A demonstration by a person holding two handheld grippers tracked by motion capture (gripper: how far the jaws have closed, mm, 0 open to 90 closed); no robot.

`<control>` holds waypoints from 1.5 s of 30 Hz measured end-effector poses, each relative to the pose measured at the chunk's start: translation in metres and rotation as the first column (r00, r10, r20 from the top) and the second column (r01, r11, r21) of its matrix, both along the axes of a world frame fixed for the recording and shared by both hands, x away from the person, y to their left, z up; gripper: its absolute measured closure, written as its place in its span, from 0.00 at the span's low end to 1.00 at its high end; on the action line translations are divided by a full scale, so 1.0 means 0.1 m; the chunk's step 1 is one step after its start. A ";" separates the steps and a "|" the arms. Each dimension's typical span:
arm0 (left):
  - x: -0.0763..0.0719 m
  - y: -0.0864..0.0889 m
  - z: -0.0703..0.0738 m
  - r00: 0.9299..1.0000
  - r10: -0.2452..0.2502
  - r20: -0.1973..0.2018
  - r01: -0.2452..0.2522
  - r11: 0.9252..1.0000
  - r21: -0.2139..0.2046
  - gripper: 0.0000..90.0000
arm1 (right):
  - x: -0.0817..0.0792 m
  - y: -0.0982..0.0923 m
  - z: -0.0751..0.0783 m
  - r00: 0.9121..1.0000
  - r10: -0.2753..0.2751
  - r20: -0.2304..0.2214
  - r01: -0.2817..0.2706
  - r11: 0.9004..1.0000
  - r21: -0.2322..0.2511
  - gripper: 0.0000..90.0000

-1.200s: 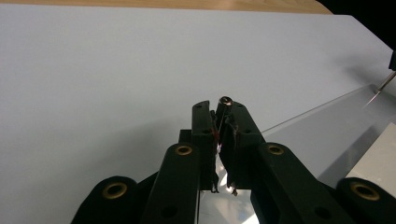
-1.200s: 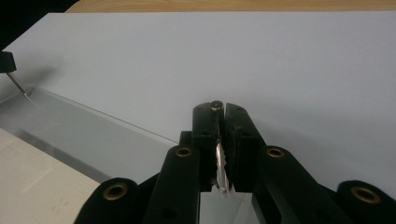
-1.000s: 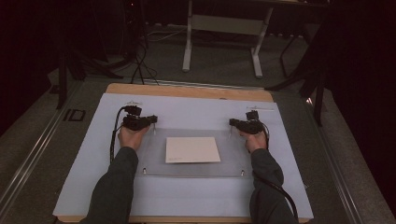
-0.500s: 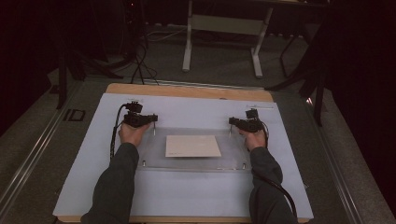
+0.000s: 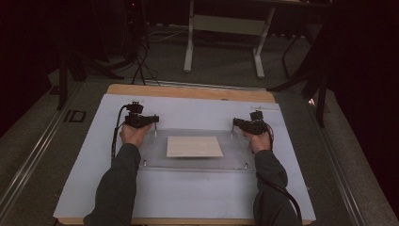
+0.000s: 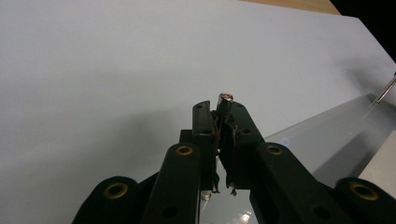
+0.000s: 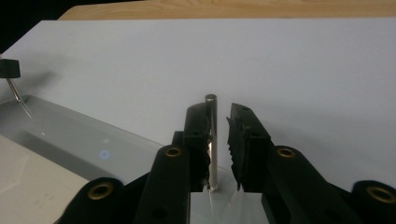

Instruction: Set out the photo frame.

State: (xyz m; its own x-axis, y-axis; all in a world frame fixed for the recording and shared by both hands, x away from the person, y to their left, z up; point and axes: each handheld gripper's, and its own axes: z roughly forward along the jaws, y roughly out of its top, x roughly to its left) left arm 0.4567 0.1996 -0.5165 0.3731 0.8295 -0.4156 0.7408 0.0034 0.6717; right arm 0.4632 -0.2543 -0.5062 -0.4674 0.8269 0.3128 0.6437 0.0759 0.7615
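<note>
Landmark: the clear plate [image 5: 195, 162] lies flat on the pale blue sheet [image 5: 84, 179]; all places below are given from this plate
Beige sheet: a beige sheet [image 5: 194, 146] rests on the middle of the plate
Left pin: a metal pin [image 6: 225, 99] stands upright at the plate's far left corner
Right pin: a second metal pin [image 7: 212, 140] stands at the plate's far right corner
Left gripper: the left gripper [image 6: 219, 116] is clamped tight on the left pin, only the pin's top shows above the jaws
Right gripper: the right gripper [image 7: 219, 135] has just been opening; its pin stands between the jaws, touching one pad, with a gap to the other
Step in hand: I judge the right pin is being let go, while the left pin is not yet released
Next move: it seems the right gripper must open wider and draw straight back from its corner, so the pin is not tipped
</note>
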 end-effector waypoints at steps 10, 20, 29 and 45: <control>0.00 0.00 0.00 1.000 0.003 -0.002 -0.003 1.000 0.000 0.94 | -0.20 -0.07 -0.01 0.999 0.026 0.048 -0.024 0.999 -0.033 0.79; 0.01 -0.01 0.00 1.000 0.006 -0.004 -0.006 1.000 0.001 0.94 | -0.45 -0.16 0.01 0.992 0.070 0.103 -0.061 0.994 -0.093 0.74; 0.00 -0.01 0.00 1.000 0.002 -0.003 -0.002 1.000 0.008 0.94 | -0.67 -0.20 0.03 0.985 0.116 0.127 -0.094 0.981 -0.170 0.69; 0.02 -0.01 0.00 1.000 0.011 -0.013 -0.011 1.000 -0.001 0.94 | -0.96 -0.38 0.02 0.968 0.191 0.160 -0.144 0.954 -0.264 0.56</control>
State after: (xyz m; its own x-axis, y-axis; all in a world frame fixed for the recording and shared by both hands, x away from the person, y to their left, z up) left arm 0.4583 0.1986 -0.5168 0.3582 0.8331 -0.4215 0.7494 0.0127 0.6620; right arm 0.3674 -0.2924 -0.5040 -0.6355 0.7721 0.0039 0.4576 0.3725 0.8073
